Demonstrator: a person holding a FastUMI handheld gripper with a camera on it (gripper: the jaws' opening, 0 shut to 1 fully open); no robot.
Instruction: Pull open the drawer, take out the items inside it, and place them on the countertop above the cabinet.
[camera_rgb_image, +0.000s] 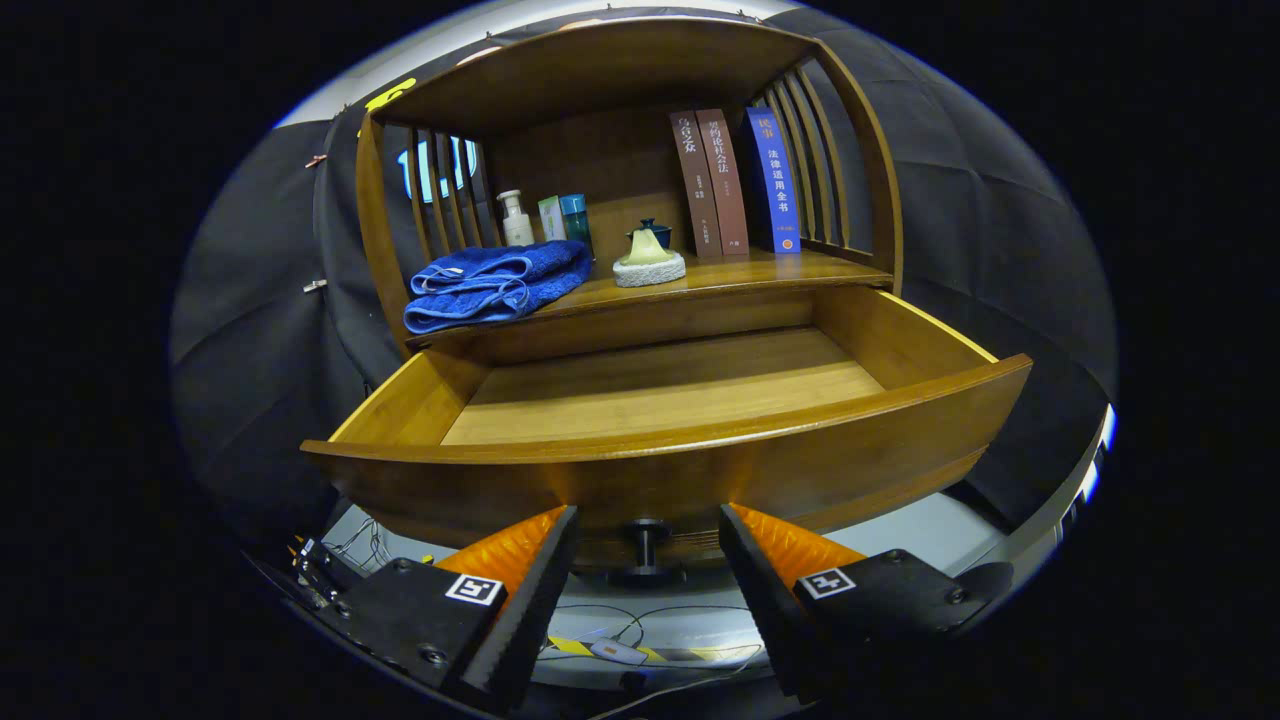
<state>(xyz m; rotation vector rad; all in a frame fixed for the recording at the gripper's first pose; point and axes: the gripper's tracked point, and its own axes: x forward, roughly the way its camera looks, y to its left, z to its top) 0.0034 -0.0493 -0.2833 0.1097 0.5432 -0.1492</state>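
The drawer (660, 440) is pulled out of the wooden cabinet (640, 150). It sticks out toward the gripper (647, 545). I can see its flat wooden floor, and nothing lies on the part that shows. A small dark knob (645, 550) sits low on the drawer's curved front.

The gripper is right at that knob. Its two fingers (530, 590) are spread apart, one on each side of the knob, and they do not touch it. The jaws are open and hold nothing. The fingers have orange insides and black backs.

Just above the drawer is the countertop (740, 275). A folded blue towel (495, 285) lies on its left side, hanging a bit over the edge. Behind the towel stand a white bottle (515, 220), a small pale box (551, 218) and a teal cup (574, 218). In the middle sits a little round thing (649, 262) with a yellow-green top on a white base, and a dark pot (652, 232) peeks out from behind it. To the right, two brown books (711, 185) and a blue book (773, 180) stand upright against the back.

Below the fingers, some thin wires (620, 640) lie on a light floor.
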